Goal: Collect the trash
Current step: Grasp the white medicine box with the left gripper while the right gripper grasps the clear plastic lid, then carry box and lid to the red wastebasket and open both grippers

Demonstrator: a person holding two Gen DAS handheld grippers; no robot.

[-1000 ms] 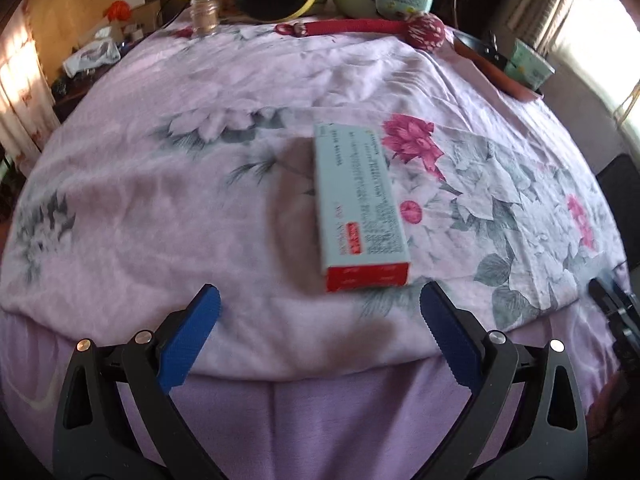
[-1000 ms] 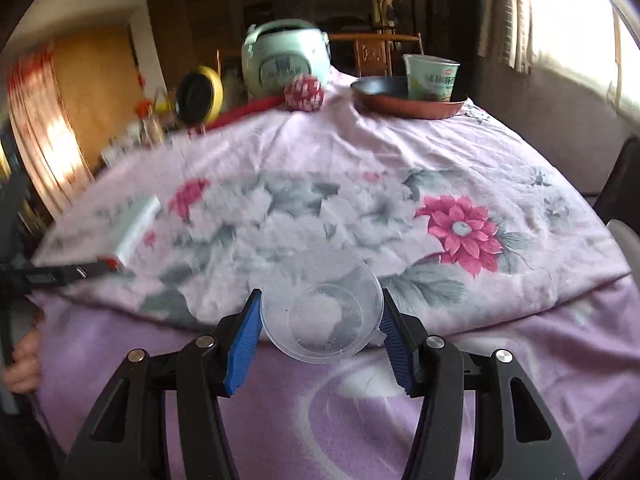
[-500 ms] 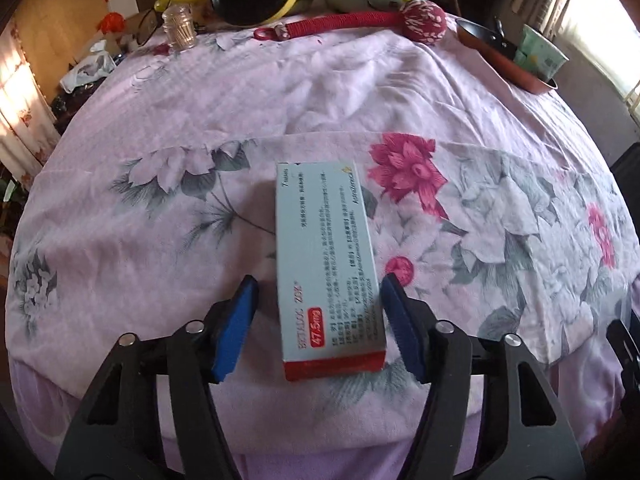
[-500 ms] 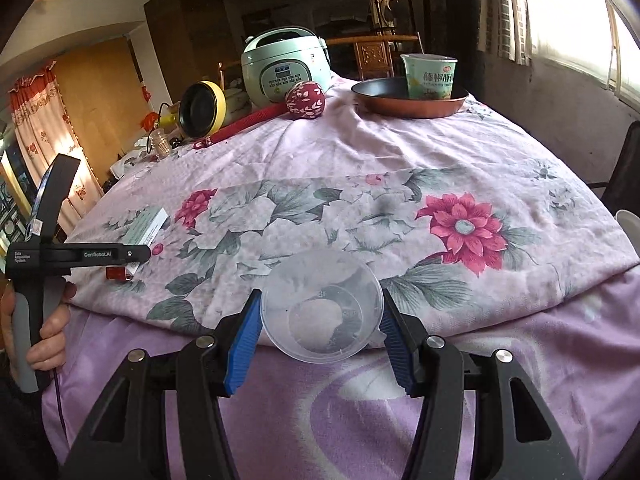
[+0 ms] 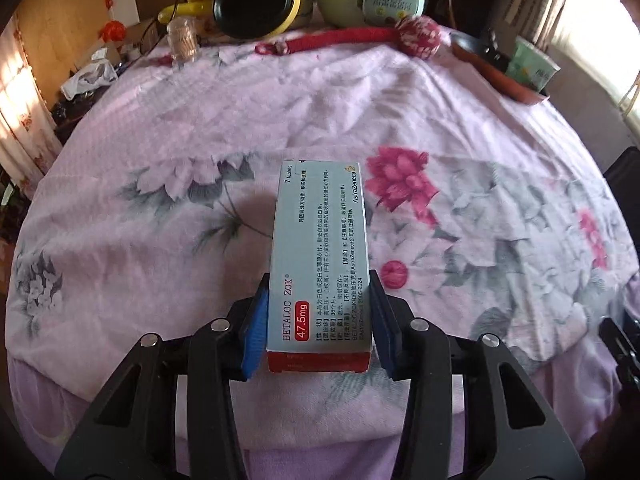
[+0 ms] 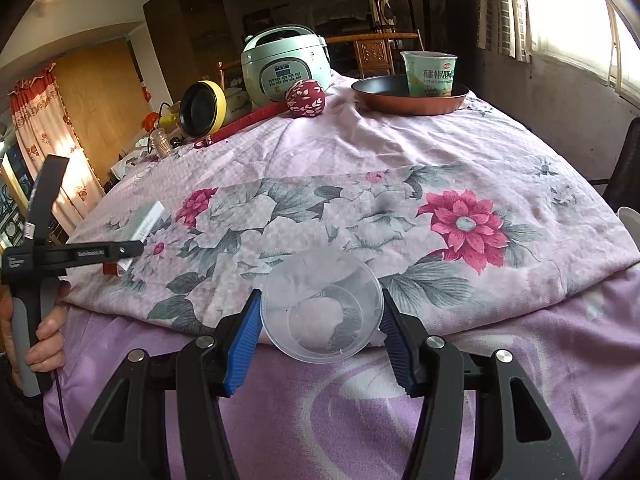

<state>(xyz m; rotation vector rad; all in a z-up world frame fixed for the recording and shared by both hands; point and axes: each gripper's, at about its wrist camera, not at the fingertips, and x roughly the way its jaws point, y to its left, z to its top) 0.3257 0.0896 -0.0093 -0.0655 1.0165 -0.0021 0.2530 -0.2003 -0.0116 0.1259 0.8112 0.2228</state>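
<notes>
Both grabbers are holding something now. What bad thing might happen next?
The left gripper pinches only the near end of the long medicine box, so the far end might sag or twist loose when lifted. The right gripper squeezes a thin clear plastic cup by its round sides; it might buckle or pop out. Both sit near the edge of the flowered cloth, so anything dropped may fall off.

Noodle cup [image 6: 430,74] in pan [image 6: 384,98], behind cooker [image 6: 282,68].
</notes>
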